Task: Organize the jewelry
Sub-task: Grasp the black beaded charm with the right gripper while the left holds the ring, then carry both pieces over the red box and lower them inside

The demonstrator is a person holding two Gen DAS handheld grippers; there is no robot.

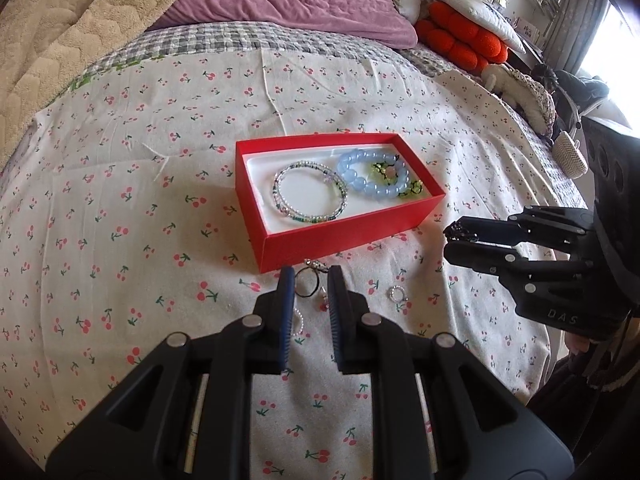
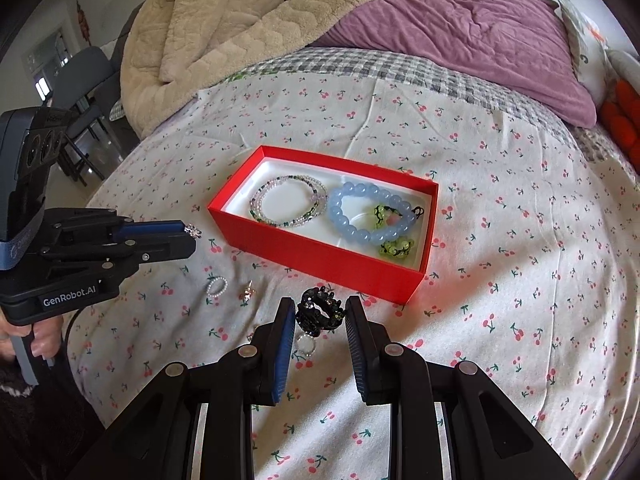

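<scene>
A red box with a white lining lies on the cherry-print bedspread. It holds a blue bead bracelet, a thin multicolour bead bracelet and green bead pieces. My left gripper is open around a black cord ring with a silver charm. My right gripper holds a black beaded ring between its fingers. Loose on the bed lie a pearl ring, a small earring and a crystal ring.
A beige blanket and a purple quilt lie at the far end of the bed. Orange cushions and pillows sit at the far right. A chair stands off the bed's left side.
</scene>
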